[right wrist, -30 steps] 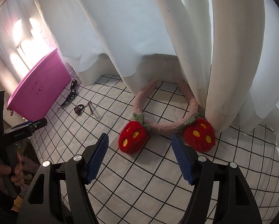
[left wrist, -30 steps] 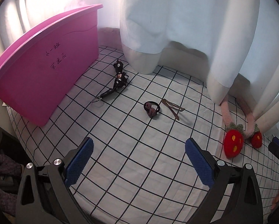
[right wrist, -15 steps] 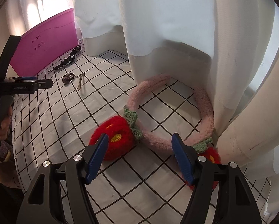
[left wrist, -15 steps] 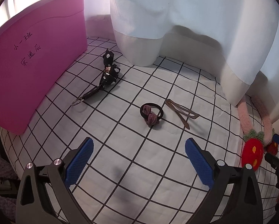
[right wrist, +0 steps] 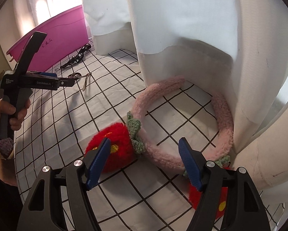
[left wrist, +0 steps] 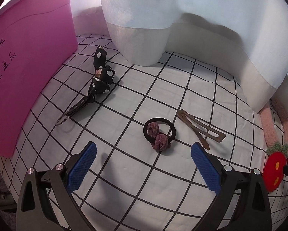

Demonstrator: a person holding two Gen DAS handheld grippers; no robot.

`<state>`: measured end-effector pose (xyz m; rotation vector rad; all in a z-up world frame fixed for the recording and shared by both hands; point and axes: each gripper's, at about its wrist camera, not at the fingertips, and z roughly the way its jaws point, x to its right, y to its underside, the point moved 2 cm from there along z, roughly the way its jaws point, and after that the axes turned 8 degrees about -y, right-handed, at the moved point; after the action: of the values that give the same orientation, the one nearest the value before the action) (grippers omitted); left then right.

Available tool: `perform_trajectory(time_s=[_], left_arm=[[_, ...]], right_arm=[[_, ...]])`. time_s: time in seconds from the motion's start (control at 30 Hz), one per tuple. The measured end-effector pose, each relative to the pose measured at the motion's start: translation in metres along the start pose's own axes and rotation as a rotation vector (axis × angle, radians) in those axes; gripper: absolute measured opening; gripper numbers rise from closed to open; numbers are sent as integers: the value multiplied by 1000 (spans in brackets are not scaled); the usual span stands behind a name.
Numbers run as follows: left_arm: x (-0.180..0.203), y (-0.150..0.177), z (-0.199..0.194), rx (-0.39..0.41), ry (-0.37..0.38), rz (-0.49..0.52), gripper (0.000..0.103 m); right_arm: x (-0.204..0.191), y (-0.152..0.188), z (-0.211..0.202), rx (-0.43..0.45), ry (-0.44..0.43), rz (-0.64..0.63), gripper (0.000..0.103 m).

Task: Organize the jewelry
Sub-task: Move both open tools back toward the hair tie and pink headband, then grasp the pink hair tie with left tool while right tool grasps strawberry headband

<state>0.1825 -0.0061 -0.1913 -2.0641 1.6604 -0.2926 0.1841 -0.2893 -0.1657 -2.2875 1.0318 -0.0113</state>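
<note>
Pink bin (left wrist: 28, 73), white curtain (left wrist: 163, 9), black-gridded white cloth (left wrist: 163, 100). Black bow (left wrist: 102, 77) with white flowers. Pink headband (right wrist: 163, 154), red strawberries (right wrist: 115, 150).

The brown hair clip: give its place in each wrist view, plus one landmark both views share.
Left wrist view: brown hair clip lies right of centre on the checked sheet, just right of the black hair tie.
Right wrist view: it lies small, upper left, past the left gripper.
Shared landmark: the pink bin.
</note>
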Motion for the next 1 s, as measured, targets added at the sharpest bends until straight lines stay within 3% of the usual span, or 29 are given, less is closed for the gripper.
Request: perform_trajectory(time_s=[0.37,0.63,1.0], left_arm=[[5,-8,15,-13,7,24,97],[6,-5,14,-5,11,27,97],[7,-10,17,14,12,26,97]], right_arm=[[-4,-7,-1,-82,-73,-129,69],[1,5,-2,-182,-31,-245,69],[-4,7,27,-171,-43,-297,69]])
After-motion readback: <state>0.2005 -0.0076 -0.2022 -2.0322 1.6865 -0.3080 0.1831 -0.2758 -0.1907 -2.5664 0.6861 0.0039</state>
